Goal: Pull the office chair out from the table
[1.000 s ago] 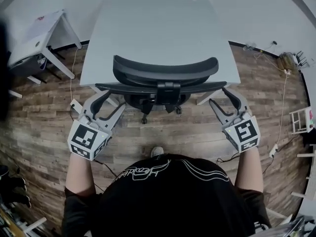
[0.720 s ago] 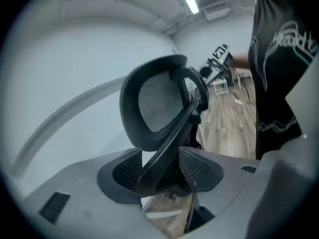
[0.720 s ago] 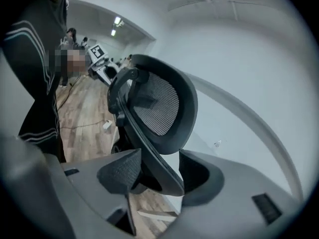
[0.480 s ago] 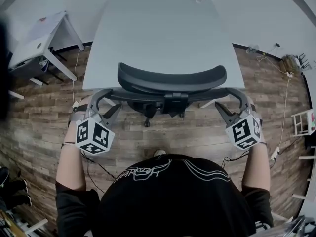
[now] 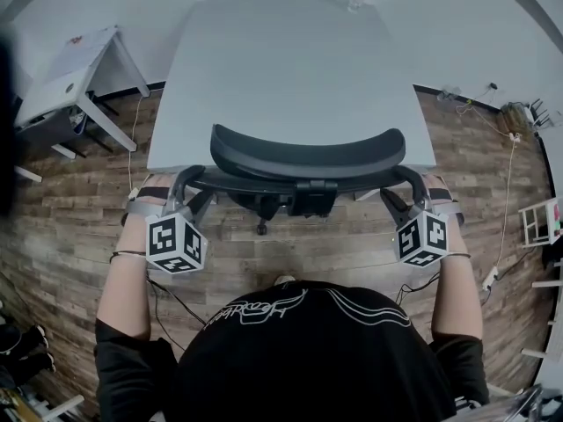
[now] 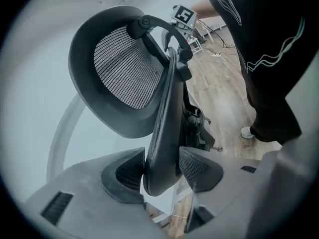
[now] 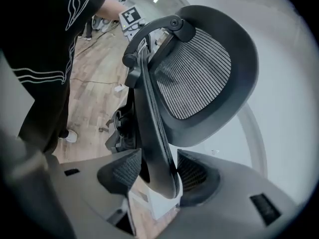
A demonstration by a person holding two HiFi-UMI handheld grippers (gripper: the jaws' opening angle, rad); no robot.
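Straddling the backrest (image 5: 264,181), not gripping yet. Left tongs (image 6: 162,167) and right tongs (image 7: 158,171) each sit over one side rim of the office chair (image 5: 303,170), up high, just below the headrest (image 5: 308,152). — A

Tongs state? — B

Both spread. The rim stands between the pads (image 6: 199,167) on each side, with a gap showing at one pad of each pair, so no pinch. Right tongs have just been opening, rim between them. — A

Chair position? — B

Tucked in at the near edge of the desk (image 5: 281,69), backrest about in line with that edge, base (image 5: 261,207) on the wood floor (image 5: 290,244) beneath. Person (image 5: 299,359) stands directly behind. Not pulled out at all, by the look. — A

So the step is taking hold. — B

Most likely. Next move calls for closing both pairs on the rim together, then a straight, level pull toward the person. An uneven pull would probably swivel the seat instead of rolling the base. Person likely needs to step back to make room. — A
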